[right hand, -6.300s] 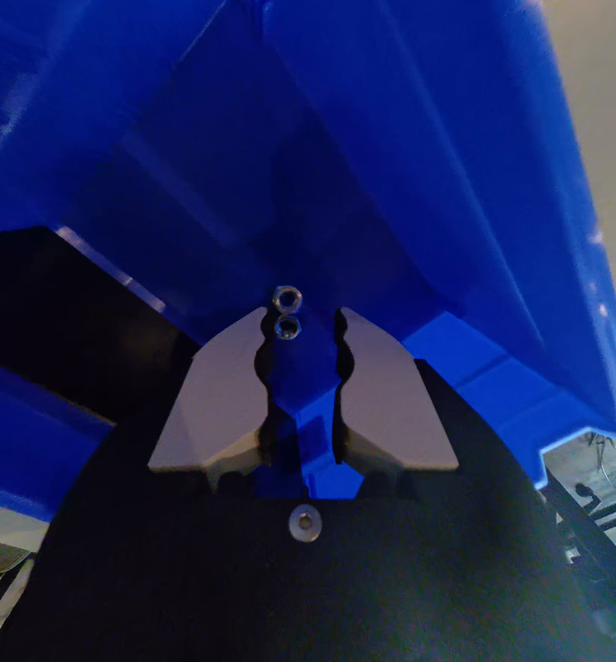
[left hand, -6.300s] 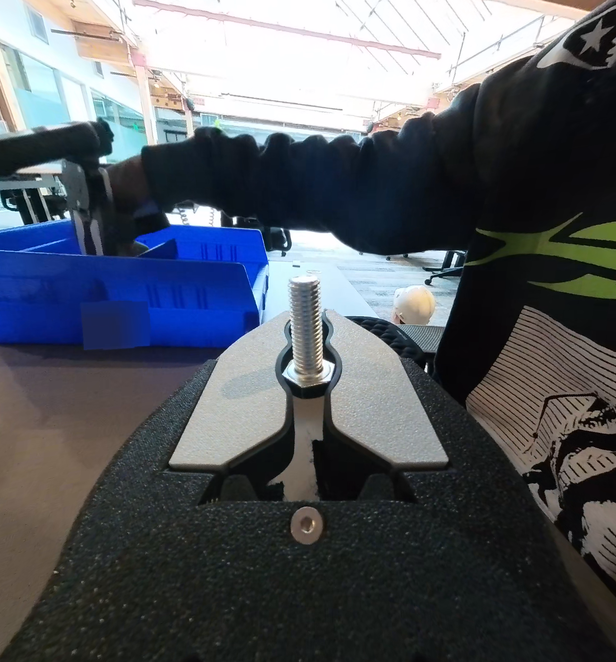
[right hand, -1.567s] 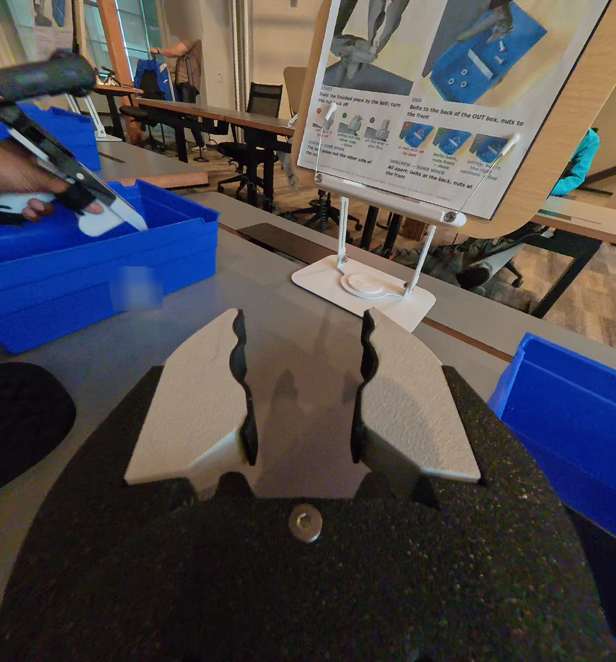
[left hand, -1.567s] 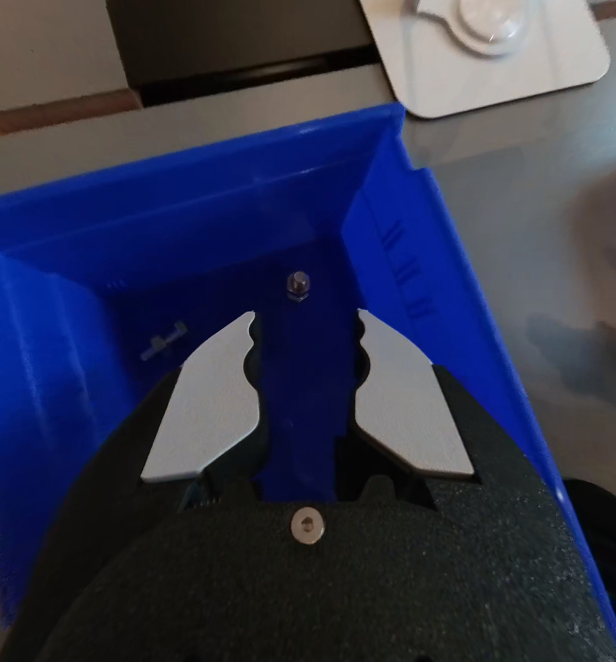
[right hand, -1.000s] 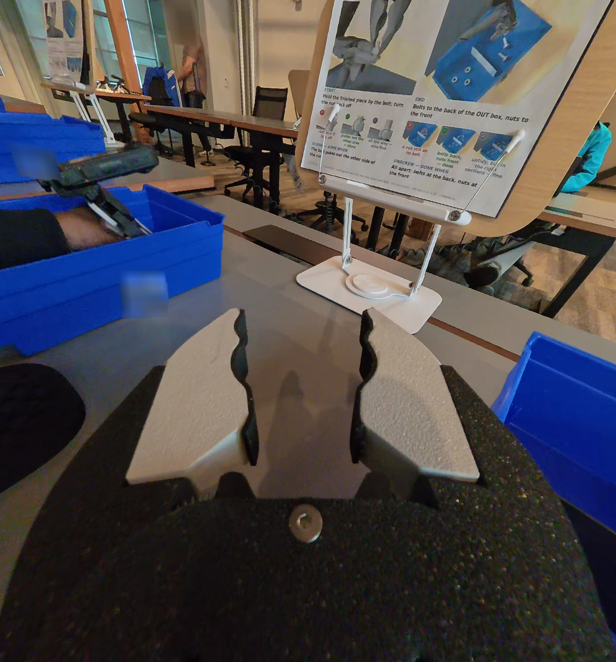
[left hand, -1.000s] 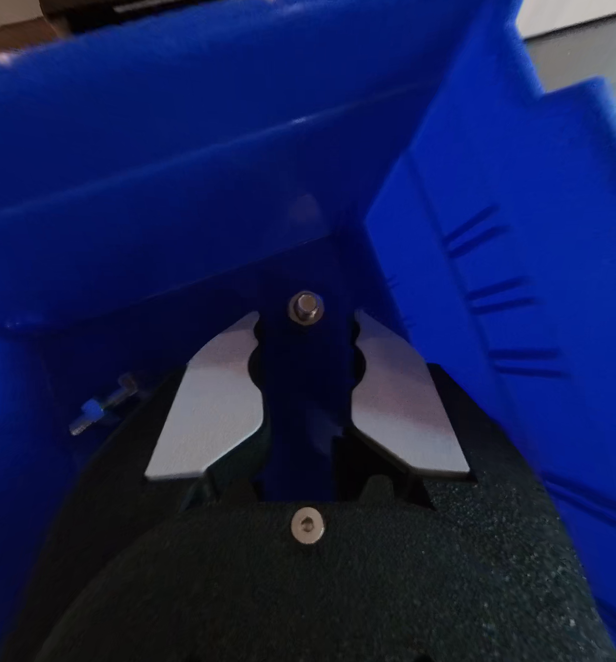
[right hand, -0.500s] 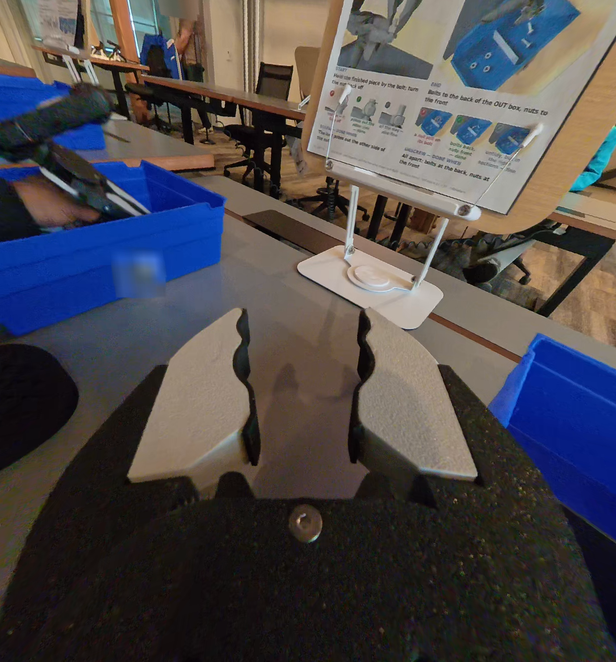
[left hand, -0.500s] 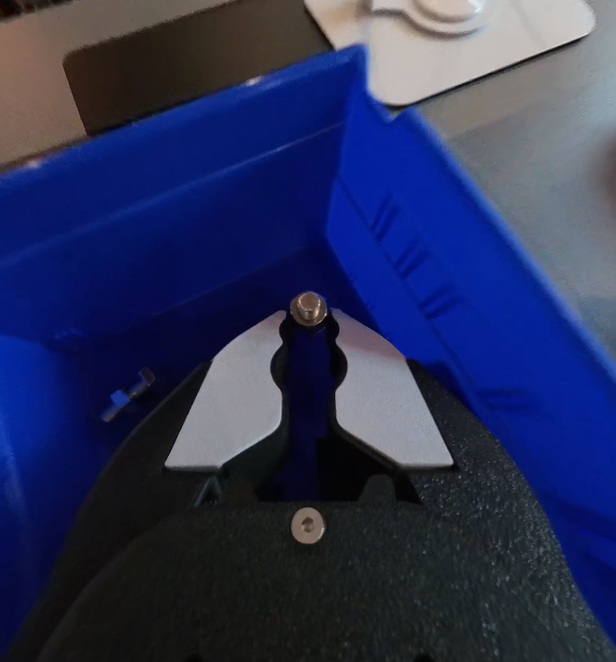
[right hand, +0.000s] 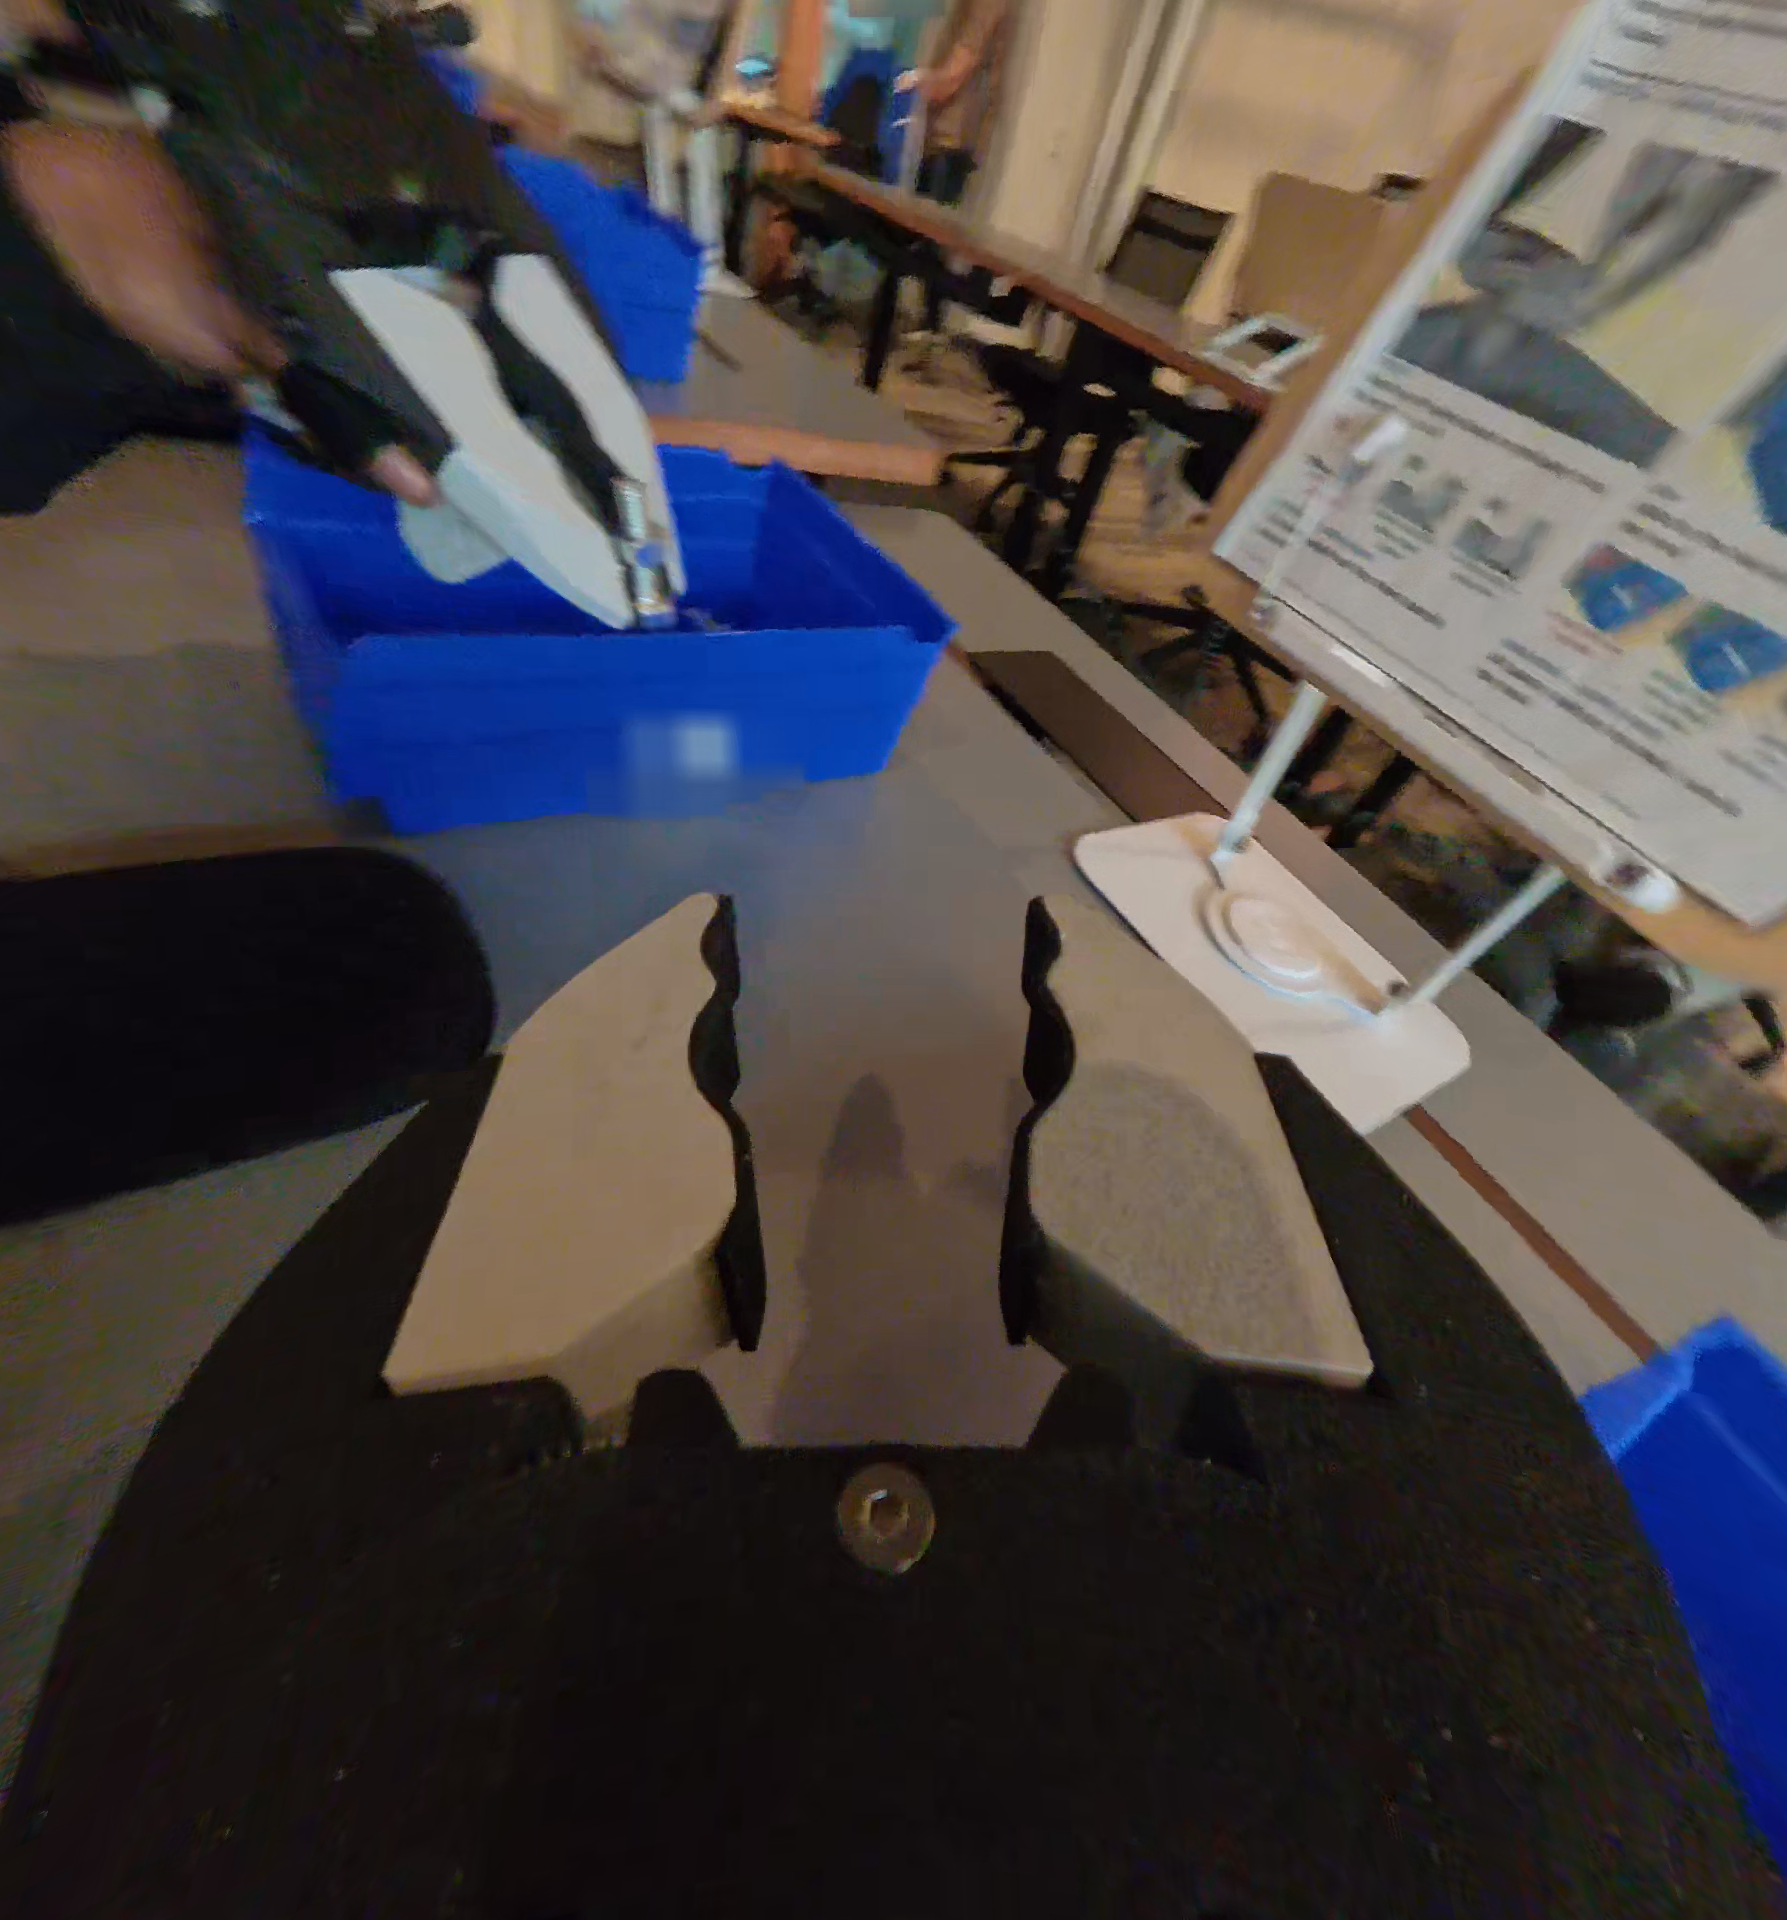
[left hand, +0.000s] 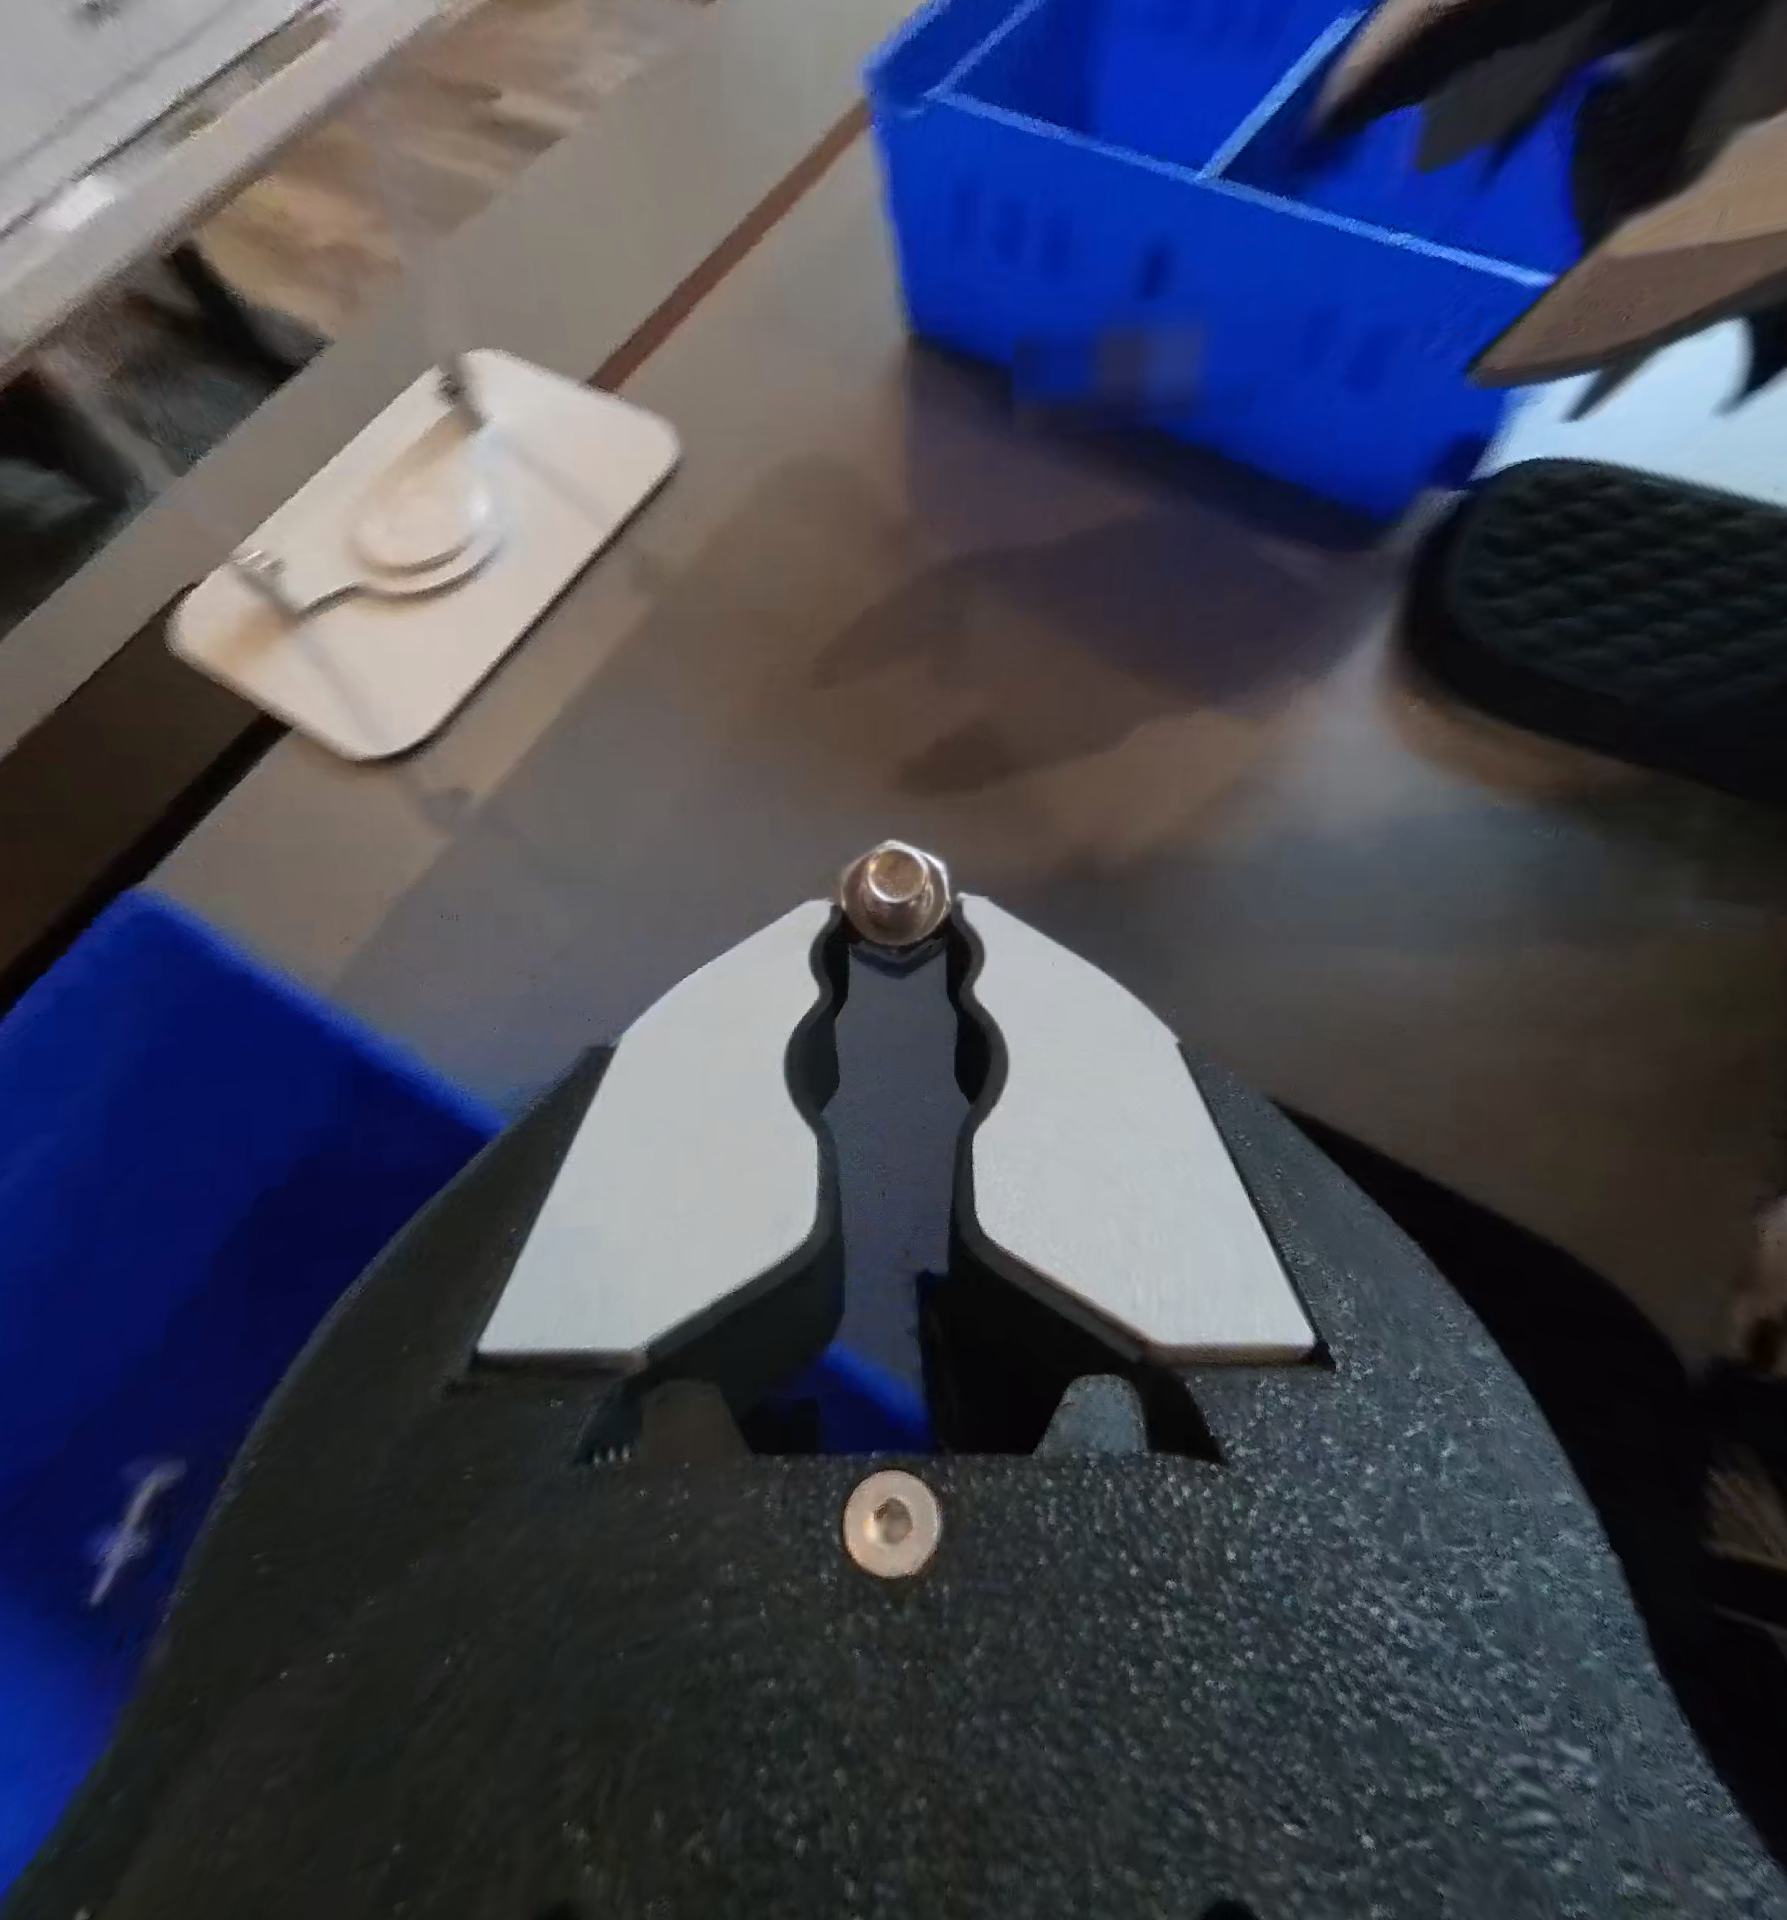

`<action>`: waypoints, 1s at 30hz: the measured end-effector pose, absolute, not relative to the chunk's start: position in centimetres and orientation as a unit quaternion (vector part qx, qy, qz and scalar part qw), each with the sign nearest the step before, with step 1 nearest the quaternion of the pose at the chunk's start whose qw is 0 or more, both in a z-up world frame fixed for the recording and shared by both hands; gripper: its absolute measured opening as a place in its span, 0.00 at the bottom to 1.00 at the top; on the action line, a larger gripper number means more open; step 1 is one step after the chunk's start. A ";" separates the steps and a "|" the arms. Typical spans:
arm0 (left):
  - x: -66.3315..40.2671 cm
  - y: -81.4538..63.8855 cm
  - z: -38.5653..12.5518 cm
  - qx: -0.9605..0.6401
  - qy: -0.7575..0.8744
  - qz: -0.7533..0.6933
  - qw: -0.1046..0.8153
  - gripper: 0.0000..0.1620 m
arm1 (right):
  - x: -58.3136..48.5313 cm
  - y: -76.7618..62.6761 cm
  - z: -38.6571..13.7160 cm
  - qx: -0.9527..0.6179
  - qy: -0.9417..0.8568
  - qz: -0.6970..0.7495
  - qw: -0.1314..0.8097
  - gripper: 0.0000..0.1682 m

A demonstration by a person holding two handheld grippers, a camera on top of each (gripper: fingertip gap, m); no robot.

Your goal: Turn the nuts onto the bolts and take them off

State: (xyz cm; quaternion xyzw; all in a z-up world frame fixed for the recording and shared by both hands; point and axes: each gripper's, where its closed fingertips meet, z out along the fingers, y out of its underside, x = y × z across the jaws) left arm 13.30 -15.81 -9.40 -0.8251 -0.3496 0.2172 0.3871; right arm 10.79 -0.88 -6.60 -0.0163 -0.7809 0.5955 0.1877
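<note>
My left gripper is shut on a silver bolt, pinched at the very fingertips and seen end-on with a hex part around it. The right wrist view shows this gripper at the upper left, holding the bolt tilted above the left blue bin. My right gripper is open and empty, low over the grey table. It also shows blurred at the top right of the left wrist view.
The left blue bin lies below my left gripper with a small bolt in it. A divided blue bin stands to the right. A white stand base carries an instruction board. A black pad lies on the table. Left tips to right tips: about 15 cm.
My left gripper shut on the upright bolt inside the blue bin, lifted it out and swung towards the table's middle. My right gripper stayed open and turned a little left.
</note>
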 end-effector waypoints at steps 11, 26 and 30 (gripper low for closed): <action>21.1 -2.8 -12.5 -0.881 -0.177 0.017 0.439 0.11 | 20.1 0.4 -6.6 0.431 -0.814 0.376 0.097 0.20; 23.4 1.4 -13.1 -0.899 -0.097 -0.040 0.426 0.11 | 23.2 0.1 -9.4 0.615 -0.774 0.148 0.016 0.13; 23.5 1.7 -12.9 -0.901 -0.085 -0.044 0.422 0.11 | 23.5 0.4 -9.9 0.623 -0.771 0.131 0.001 0.10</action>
